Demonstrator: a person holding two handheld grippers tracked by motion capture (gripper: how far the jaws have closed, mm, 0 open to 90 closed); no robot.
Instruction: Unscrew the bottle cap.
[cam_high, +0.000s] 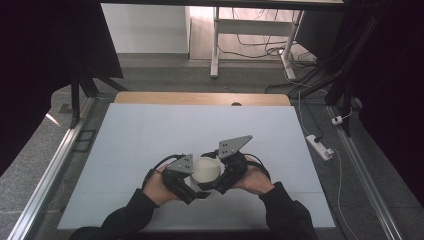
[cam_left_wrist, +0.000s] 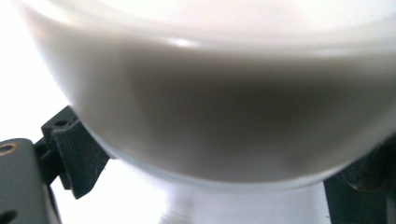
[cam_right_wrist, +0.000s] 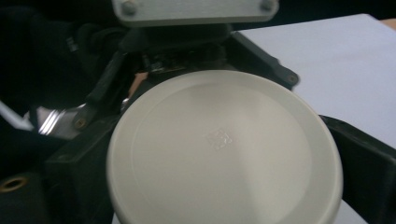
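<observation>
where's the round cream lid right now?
High view: the round cream lid sits near the table's front centre, between the left gripper and right gripper.

The table (cam_high: 150, 130) is covered by a pale grey-white sheet, with a strip of bare wood showing along its far edge and a small dark notch in that strip. Near the front middle a round cream container (cam_high: 206, 170) sits low over the sheet, though from here I cannot tell whether it rests on it. The rest of the sheet is plain.
</observation>
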